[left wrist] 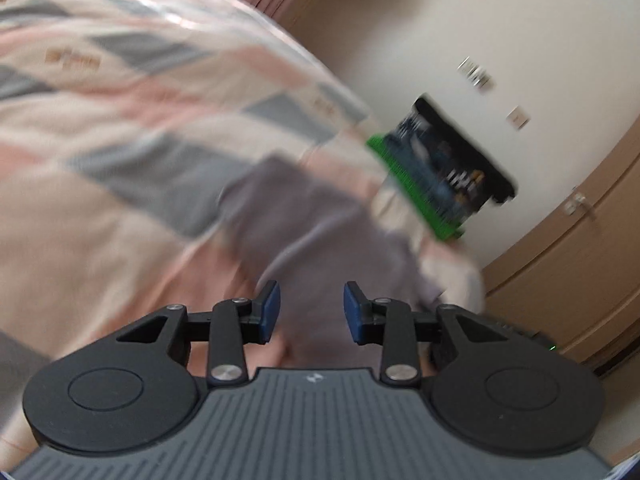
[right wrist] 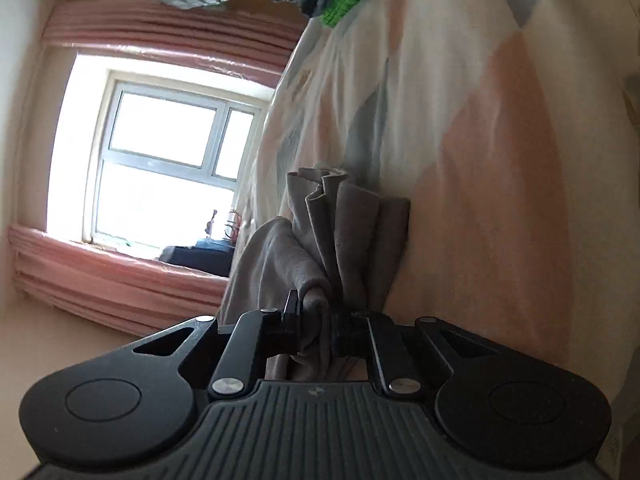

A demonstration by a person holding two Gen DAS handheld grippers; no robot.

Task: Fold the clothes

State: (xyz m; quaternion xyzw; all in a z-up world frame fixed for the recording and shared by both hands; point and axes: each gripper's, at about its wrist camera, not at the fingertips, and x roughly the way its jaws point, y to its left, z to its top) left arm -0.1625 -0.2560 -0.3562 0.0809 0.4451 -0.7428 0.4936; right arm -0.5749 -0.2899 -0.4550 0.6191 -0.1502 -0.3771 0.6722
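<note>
Grey garment bunched in right gripper, left gripper parted, view blurred

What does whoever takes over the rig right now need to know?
Left gripper: open, holding nothing, above the grey garment on the bed.
Right gripper: jaws shut on a bunched part of the grey garment, against the patterned bedcover.
Done: one grasp; no neat fold visible.
Left: grab a second point with the left, spread, fold. Other clothes piled at the bed's edge.
</note>
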